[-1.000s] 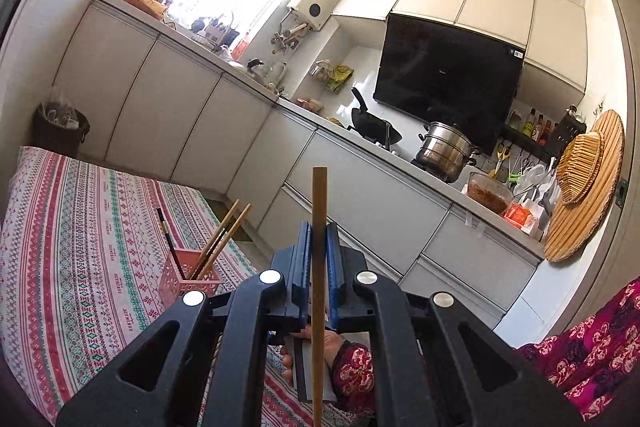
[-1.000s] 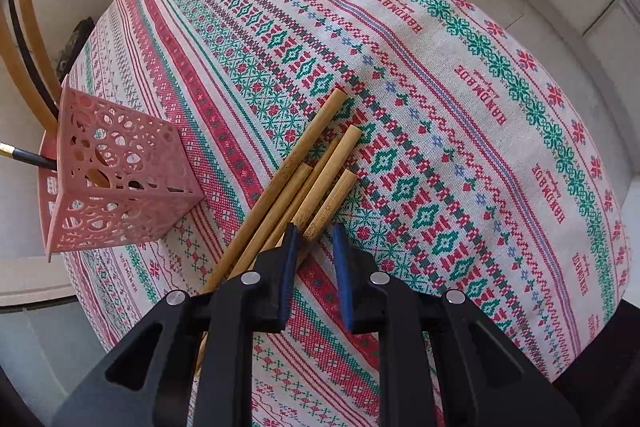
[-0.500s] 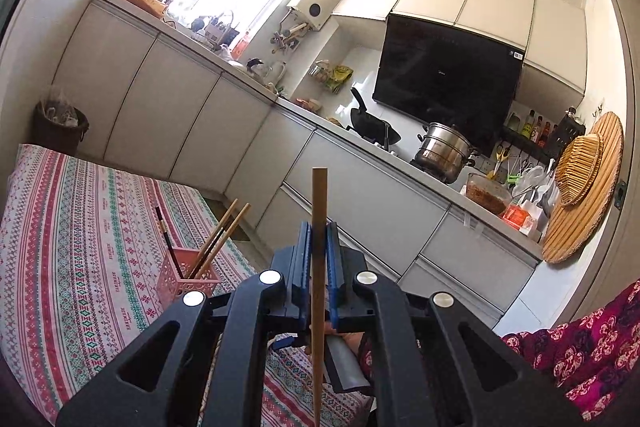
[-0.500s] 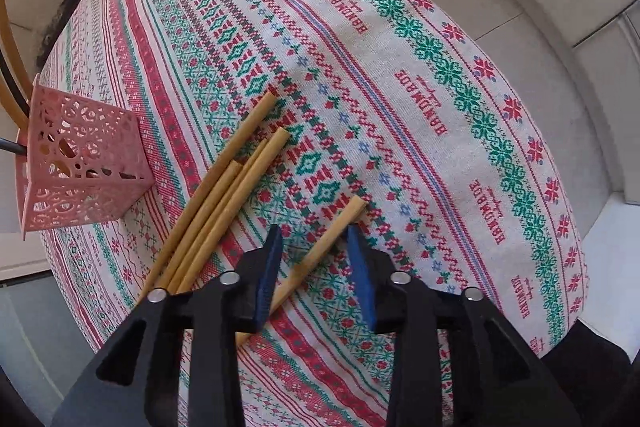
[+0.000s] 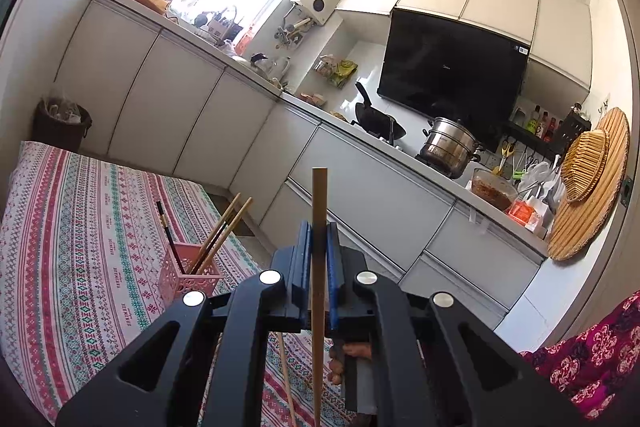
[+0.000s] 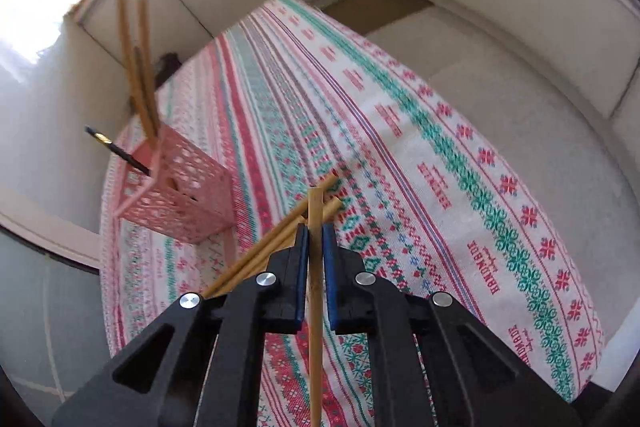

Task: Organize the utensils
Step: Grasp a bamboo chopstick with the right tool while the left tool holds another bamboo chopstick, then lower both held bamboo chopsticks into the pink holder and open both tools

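Chopsticks could snag: each gripper, left gripper (image 5: 319,247) and right gripper (image 6: 315,247), clamps one bamboo chopstick (image 6: 315,227); crowded pink holder (image 6: 180,195), left of centre, may tip on insertion.

Two grippers are seen, each clamped on one bamboo chopstick (image 5: 319,211) (image 6: 315,211). One pink lattice holder (image 6: 182,195) is shown with three bamboo chopsticks (image 6: 138,67) and one black chopstick (image 6: 116,149) inside. Three loose chopsticks (image 6: 288,231) are counted on one patterned tablecloth (image 6: 460,187).
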Available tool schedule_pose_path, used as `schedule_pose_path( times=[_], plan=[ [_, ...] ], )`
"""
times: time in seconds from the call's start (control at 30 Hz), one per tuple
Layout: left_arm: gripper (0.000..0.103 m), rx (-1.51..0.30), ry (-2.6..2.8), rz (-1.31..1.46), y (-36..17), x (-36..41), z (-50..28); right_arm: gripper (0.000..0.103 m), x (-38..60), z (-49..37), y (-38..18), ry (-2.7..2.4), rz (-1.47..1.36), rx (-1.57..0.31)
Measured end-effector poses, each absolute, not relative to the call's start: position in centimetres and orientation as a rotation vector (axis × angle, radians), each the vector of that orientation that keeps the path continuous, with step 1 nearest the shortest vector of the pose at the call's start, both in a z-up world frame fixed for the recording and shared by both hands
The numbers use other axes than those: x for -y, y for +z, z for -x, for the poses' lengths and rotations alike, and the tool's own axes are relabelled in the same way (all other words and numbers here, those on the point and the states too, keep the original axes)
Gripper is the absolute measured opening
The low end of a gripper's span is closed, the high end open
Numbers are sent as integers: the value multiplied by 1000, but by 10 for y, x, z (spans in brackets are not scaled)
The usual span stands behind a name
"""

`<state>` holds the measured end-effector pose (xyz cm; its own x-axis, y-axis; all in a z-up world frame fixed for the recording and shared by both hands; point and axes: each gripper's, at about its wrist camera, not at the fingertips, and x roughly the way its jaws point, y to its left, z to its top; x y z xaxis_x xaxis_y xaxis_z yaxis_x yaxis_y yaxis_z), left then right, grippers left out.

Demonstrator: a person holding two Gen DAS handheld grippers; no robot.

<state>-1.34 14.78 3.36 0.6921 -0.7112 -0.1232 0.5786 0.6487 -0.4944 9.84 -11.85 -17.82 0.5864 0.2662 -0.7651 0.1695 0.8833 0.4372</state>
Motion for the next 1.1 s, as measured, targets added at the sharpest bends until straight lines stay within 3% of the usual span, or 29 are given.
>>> schedule_pose_path(
  times=[0.3,0.87,1.1],
  plan=[
    [7,-324,-661,416,29,-127,7,8,104,-39,-75,227,-299,-556],
    [6,-209,-366,339,75,-100,-67,8,152,-56,60,269,-375,-283],
    [6,-178,-235,257,69,-88,-116,8,144,-89,72,269,-380,-238]
  ],
)
